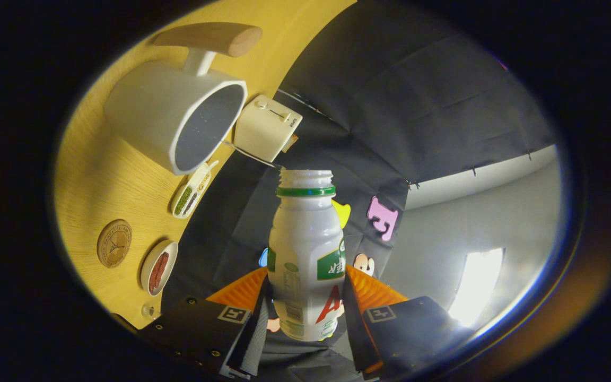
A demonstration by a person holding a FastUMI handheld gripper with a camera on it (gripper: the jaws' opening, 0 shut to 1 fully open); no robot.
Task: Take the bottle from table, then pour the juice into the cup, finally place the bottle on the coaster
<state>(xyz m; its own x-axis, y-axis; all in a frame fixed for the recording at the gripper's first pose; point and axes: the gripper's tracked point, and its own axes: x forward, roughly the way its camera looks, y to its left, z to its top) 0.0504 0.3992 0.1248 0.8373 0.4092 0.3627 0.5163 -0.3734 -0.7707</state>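
Firmly, the gripper (305, 307) has its two fingers (242, 302) pressed against either side of the white bottle (305, 254), parted just by its width. The uncapped bottle is carried off the worktop (93, 175), its open neck aimed toward the white cup (173, 114). Beyond the cup sits a cream toaster (267, 127). The round coaster (114, 243) lies on the worktop beside a small dish (158, 267).

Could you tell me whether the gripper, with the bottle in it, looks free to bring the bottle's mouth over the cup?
Probably yes. The gripper is shut on the bottle, whose open mouth points toward the cup. Nothing lies between them; the toaster sits just beside the cup's rim.
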